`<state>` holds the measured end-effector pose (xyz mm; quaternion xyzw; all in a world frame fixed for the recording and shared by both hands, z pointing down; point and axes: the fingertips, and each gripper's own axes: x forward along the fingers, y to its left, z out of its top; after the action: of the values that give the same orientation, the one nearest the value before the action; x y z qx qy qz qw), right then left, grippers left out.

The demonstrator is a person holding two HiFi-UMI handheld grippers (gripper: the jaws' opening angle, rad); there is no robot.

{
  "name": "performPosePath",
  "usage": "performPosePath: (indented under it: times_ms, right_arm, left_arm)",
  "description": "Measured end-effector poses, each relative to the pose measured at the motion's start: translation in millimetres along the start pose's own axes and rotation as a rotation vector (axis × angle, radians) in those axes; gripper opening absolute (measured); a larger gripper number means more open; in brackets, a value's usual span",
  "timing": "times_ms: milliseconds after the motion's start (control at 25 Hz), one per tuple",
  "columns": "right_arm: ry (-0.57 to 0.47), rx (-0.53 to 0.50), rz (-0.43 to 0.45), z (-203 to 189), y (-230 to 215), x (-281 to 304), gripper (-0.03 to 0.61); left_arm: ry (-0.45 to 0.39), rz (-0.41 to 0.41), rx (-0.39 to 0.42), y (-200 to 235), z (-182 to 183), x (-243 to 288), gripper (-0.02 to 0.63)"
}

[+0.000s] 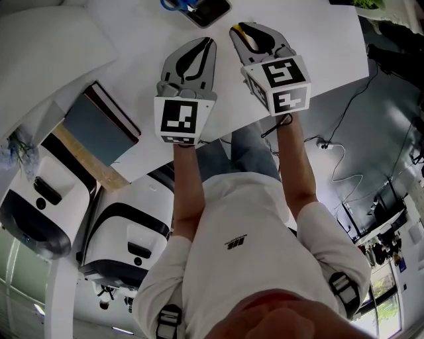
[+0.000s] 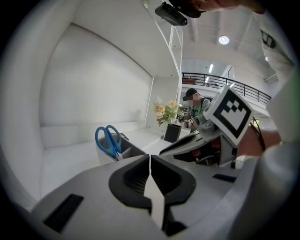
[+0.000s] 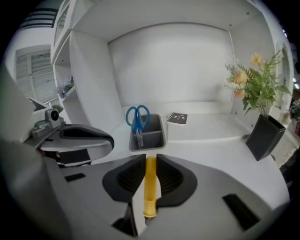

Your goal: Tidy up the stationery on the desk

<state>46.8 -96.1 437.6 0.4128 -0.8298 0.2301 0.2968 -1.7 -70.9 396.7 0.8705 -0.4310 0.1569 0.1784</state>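
My right gripper (image 3: pixel 150 159) is shut on a yellow pen (image 3: pixel 150 185) that lies lengthwise between its pads, tip toward a grey desk organizer (image 3: pixel 154 139). Blue-handled scissors (image 3: pixel 137 117) stand in that organizer's left compartment. My left gripper (image 2: pixel 150 157) is shut with nothing between its jaws; the scissors (image 2: pixel 108 139) and organizer (image 2: pixel 129 149) lie ahead on its left. In the head view both grippers hover side by side over the white desk (image 1: pixel 318 46), left gripper (image 1: pixel 207 41) and right gripper (image 1: pixel 238 28), just short of the scissors (image 1: pixel 173 4).
A small dark notebook (image 3: pixel 177 118) lies behind the organizer on the right. A black vase of flowers (image 3: pixel 265 136) stands at the far right. A grey-blue book (image 1: pixel 99 126) rests on the desk's left edge. White shelf walls enclose the back and left.
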Motion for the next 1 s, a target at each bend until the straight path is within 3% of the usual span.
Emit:
performPosePath:
  times_ms: [480,1000]
  right_arm:
    - [-0.215,0.036,-0.007,55.1,-5.1,-50.7,0.052]
    - [-0.356,-0.006,0.025,118.5,-4.7,-60.7,0.052]
  left_arm:
    - [-0.042,0.003,0.026,-4.5,29.7,-6.8,0.0]
    - [-0.077,0.056,0.05,8.5,65.8,-12.1,0.0]
